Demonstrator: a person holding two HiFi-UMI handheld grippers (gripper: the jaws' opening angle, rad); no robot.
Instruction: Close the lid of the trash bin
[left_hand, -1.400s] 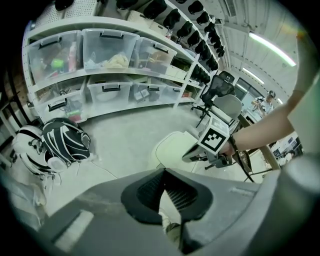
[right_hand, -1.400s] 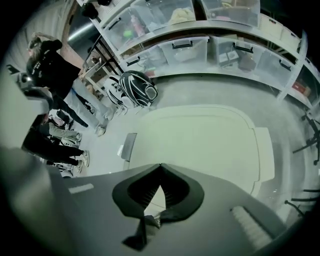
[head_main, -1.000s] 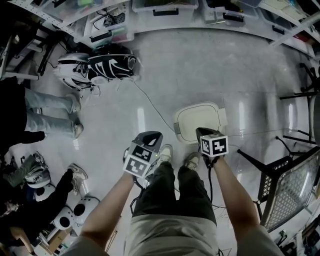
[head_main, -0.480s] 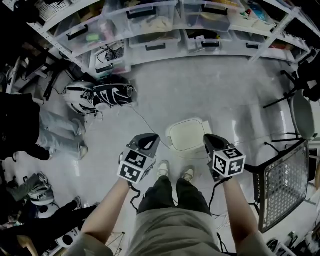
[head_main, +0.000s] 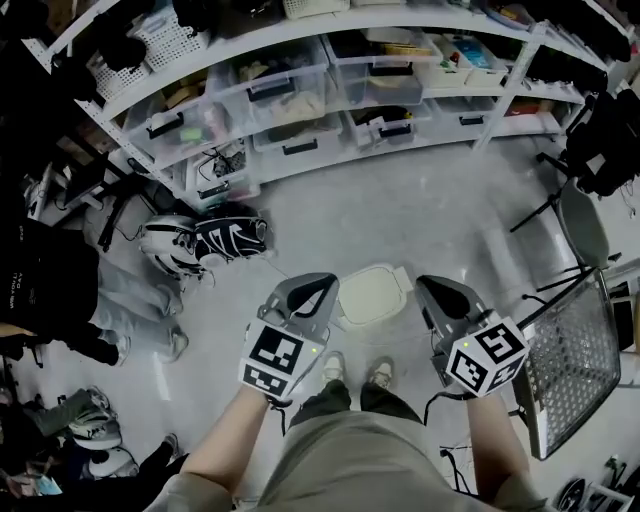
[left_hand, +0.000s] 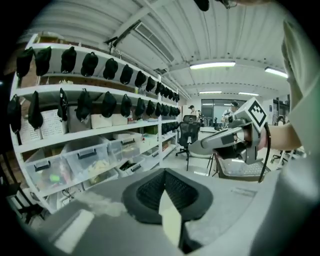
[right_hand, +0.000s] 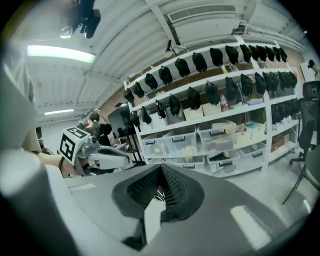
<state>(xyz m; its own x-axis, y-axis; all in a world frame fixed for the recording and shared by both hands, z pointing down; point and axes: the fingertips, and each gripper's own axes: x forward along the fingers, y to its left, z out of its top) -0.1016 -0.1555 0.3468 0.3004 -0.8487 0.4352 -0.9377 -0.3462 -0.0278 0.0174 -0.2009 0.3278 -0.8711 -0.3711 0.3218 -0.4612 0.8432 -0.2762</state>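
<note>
Both my grey left claw (head_main: 308, 288) and grey right claw (head_main: 440, 292) are pinched together on nothing, high above the cream plastic trash bin (head_main: 372, 296), lid down, on the grey floor (head_main: 430, 215).

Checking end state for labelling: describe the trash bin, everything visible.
The trash bin shows only in the head view, from above: a rounded-rectangular cream top with a paler rim, plastic-looking. Its lid looks flat and shut. It stands upright on the grey floor just ahead of the person's shoes; nothing else visibly touches it.
</note>
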